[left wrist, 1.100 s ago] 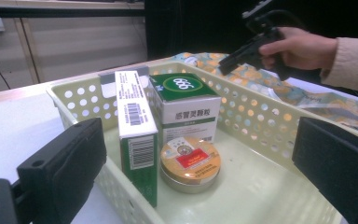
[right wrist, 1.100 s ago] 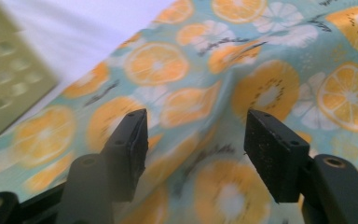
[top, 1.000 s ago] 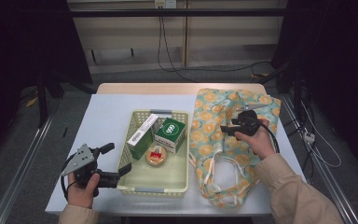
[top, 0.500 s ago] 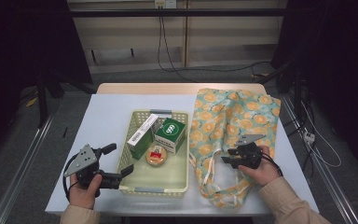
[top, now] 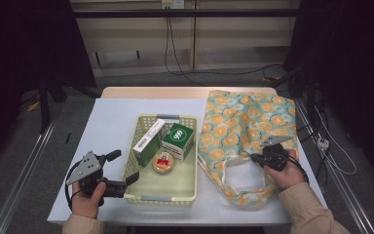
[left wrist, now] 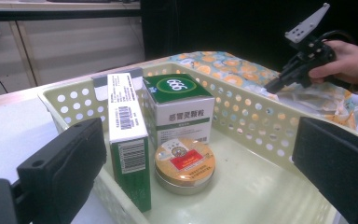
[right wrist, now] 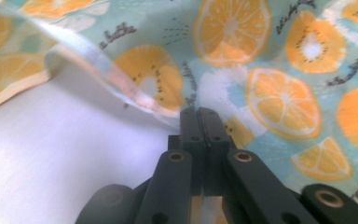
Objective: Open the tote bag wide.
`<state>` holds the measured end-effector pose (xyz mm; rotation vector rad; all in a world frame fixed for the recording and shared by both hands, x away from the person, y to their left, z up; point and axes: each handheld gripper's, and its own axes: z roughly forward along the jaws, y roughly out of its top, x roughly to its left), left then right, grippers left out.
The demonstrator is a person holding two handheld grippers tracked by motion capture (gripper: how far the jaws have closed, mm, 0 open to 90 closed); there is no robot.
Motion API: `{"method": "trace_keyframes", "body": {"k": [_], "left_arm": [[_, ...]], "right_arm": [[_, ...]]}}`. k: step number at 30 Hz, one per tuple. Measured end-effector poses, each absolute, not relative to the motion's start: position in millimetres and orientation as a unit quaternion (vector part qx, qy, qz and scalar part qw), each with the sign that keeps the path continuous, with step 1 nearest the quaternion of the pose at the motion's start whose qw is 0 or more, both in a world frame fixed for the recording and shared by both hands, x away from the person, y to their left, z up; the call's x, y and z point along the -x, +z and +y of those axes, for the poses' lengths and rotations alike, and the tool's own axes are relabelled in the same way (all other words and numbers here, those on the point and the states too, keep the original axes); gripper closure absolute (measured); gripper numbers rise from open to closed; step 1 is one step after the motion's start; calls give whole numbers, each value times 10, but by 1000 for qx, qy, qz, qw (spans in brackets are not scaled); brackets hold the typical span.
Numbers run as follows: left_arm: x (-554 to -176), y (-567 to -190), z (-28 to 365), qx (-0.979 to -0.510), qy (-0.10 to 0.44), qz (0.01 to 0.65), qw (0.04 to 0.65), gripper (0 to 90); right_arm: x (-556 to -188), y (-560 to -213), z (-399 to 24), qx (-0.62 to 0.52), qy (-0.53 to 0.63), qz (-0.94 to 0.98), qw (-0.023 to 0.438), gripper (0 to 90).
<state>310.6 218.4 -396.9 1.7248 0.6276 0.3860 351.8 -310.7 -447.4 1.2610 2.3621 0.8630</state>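
Note:
A tote bag (top: pixel 243 122) printed with orange slices lies flat on the right of the table. My right gripper (top: pixel 253 158) is at the bag's mouth near its handles. Its jaws have just been closing and now stand together (right wrist: pixel 199 112), pinching the bag's fabric edge (right wrist: pixel 135 93). My left gripper (top: pixel 123 166) is open at the near left corner of a pale yellow basket (top: pixel 160 197). Its jaws stand wide apart (left wrist: pixel 198 140). In the basket are a tall white-and-green box (left wrist: pixel 126 140), a green box (left wrist: pixel 179 107) and a round gold tin (left wrist: pixel 185 163).
The white table top (top: pixel 112 122) has bare room left of the basket and between the basket and the bag. The bag's looped handles (top: pixel 233 190) lie toward the near edge. Cables run over the floor behind the table.
My right hand has come toward the near edge, from the middle of the bag down to its mouth, and its jaws have closed there. The left gripper has stayed put.

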Motion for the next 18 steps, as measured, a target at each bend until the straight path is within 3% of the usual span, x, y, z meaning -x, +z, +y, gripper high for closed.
{"method": "trace_keyframes", "body": {"k": [1, 4, 6, 8, 18], "left_arm": [[-3107, -3970, 2183, -741, 166, 271, 591, 25], [-3101, -3962, 2179, -740, 166, 270, 593, 25], [-3094, -3949, 2180, -739, 167, 270, 595, 25], [-3093, -3941, 2190, -738, 168, 268, 596, 25], [-3097, -3948, 2199, -737, 167, 269, 597, 25]], "right_arm": [[-3490, -4467, -3119, -445, 309, 824, 165, 868], [-3425, -4425, -3087, -437, 338, 814, 180, 615], [-3390, -4356, -3007, -420, 360, 816, 169, 593], [-3352, -4275, -2892, -409, 388, 809, 166, 505], [-3063, -4080, -2125, -304, 425, 845, 112, 423]]}}
